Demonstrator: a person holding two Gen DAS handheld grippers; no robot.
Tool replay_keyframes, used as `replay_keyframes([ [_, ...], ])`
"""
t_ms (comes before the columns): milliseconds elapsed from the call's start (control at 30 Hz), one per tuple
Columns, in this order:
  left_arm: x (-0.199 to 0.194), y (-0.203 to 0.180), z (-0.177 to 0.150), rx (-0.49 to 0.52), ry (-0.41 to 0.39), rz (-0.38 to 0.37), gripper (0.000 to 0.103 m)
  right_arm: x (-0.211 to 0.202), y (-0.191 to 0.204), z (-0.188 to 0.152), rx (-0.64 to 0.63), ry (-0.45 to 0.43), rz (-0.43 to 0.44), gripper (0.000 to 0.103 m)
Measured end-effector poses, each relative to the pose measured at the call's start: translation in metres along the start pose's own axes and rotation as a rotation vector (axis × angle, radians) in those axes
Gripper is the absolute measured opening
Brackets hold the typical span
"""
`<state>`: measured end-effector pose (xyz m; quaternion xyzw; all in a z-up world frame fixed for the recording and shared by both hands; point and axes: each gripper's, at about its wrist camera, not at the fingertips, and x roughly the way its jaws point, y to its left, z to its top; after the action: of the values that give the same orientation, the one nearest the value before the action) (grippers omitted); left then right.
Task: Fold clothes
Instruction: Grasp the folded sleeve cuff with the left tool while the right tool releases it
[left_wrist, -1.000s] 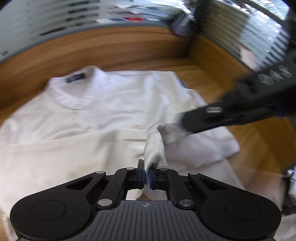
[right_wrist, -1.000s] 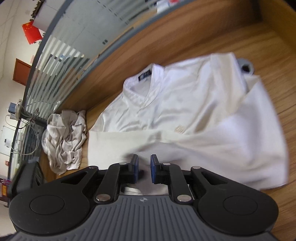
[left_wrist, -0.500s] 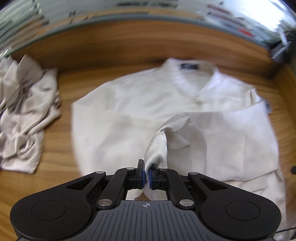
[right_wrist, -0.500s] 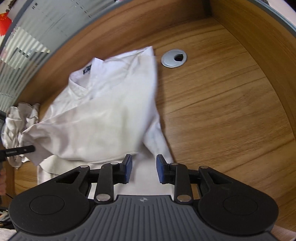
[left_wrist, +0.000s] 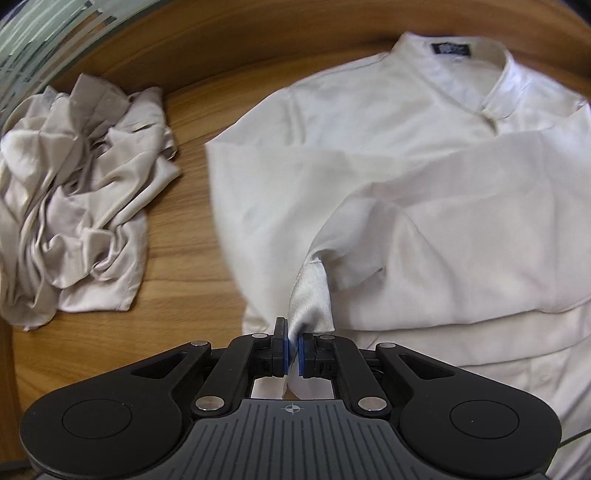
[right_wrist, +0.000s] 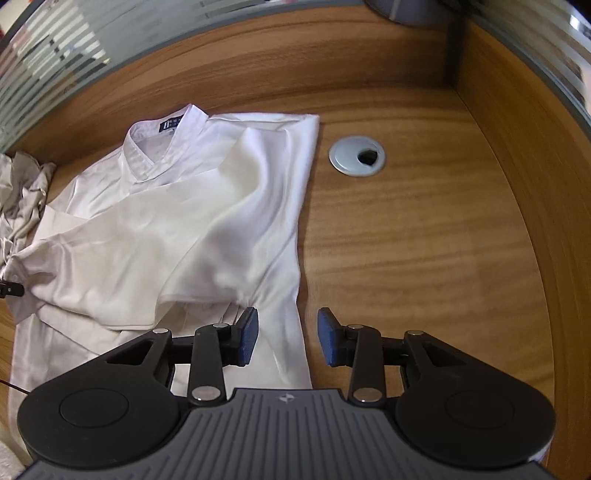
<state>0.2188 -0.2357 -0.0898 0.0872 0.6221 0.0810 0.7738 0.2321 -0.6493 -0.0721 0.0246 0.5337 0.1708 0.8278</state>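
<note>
Fabric from the white shirt (left_wrist: 424, 206) is pinched between the blue pads of the left gripper (left_wrist: 293, 350), whose jaws are clamped tight on the end of a sleeve (left_wrist: 310, 295) drawn across the shirt's front. The right gripper (right_wrist: 288, 338) hangs over the shirt's right edge with its jaws opening; the cloth lies under the gap, and the pads do not seem to press on it, though the angle makes that hard to judge. The shirt lies spread on the wooden worktop (right_wrist: 424, 240), collar (right_wrist: 155, 147) toward the far wall, dark label showing. A round grey cable port (right_wrist: 357, 156) sits just beside the shirt's far right corner. Left of the shirt, apart from it, lies a crumpled beige garment (left_wrist: 77, 192).
</note>
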Motion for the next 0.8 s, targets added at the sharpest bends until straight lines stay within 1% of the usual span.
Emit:
replay_keyframes([
  [33,0.0,0.003,0.0,-0.016,0.0,-0.005,0.007,0.003,0.002,0.003,-0.018,0.002,-0.003,0.041],
  [100,0.001,0.007,-0.001,-0.044,-0.002,-0.015,0.01,0.011,0.009,0.008,-0.075,0.01,-0.018,0.046],
  [167,0.0,0.011,0.0,-0.065,-0.01,-0.025,0.01,0.02,0.019,0.009,-0.142,0.018,-0.034,0.055],
  [200,0.0,0.013,0.0,-0.076,-0.015,-0.03,0.011,0.024,0.026,0.009,-0.179,0.022,-0.043,0.057],
  [233,0.0,0.014,0.001,-0.084,-0.016,-0.032,0.011,0.028,0.032,0.008,-0.217,0.026,-0.052,0.063],
  [267,-0.001,0.015,0.002,-0.089,-0.017,-0.034,0.011,0.033,0.038,0.008,-0.254,0.03,-0.061,0.065],
  [400,0.0,0.018,0.005,-0.124,-0.016,-0.058,0.011,0.048,0.062,0.0,-0.403,0.048,-0.105,0.067],
  [500,0.001,0.02,0.007,-0.138,-0.02,-0.079,0.01,0.057,0.074,-0.005,-0.477,0.032,-0.168,0.068],
  [567,0.002,0.019,0.008,-0.134,-0.022,-0.091,0.01,0.058,0.071,-0.004,-0.467,0.012,-0.195,0.069],
  [633,0.002,0.017,0.01,-0.124,-0.024,-0.104,0.01,0.056,0.06,-0.001,-0.412,-0.006,-0.21,0.07],
  [700,0.002,0.015,0.011,-0.112,-0.032,-0.114,0.01,0.052,0.045,0.001,-0.353,-0.023,-0.243,0.07],
  [800,0.002,0.01,0.014,-0.098,-0.039,-0.133,0.01,0.04,0.017,-0.001,-0.251,-0.049,-0.28,0.07],
])
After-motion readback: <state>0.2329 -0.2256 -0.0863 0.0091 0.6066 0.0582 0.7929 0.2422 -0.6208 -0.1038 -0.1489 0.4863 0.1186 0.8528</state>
